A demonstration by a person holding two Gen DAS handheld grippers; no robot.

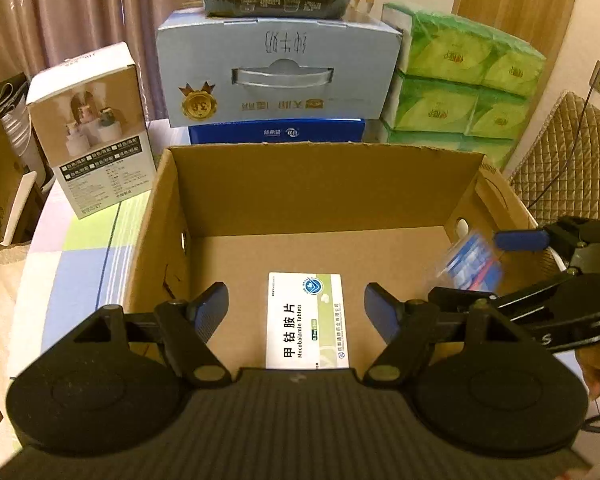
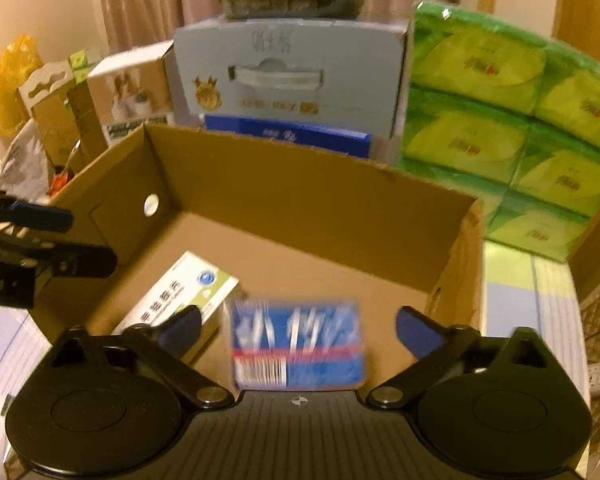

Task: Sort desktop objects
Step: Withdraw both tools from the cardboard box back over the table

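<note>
Tablet box (image 1: 307,320) below spread left tongs (image 1: 296,312), blurred blue packet (image 2: 298,344) loose between spread right tongs (image 2: 300,328), yellow bag (image 2: 8,84) in right view only.

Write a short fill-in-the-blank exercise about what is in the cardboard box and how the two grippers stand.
1. The white box of Mecobalamin tablets lies on the floor of the ____ box.
2. The jaws of the right gripper stand ____, and the blurred blue packet shows between them.
3. Nothing is held in the ____ gripper.
4. The stacked tissue packs behind the box are ____.

Missing words: cardboard; open; left; green
</note>
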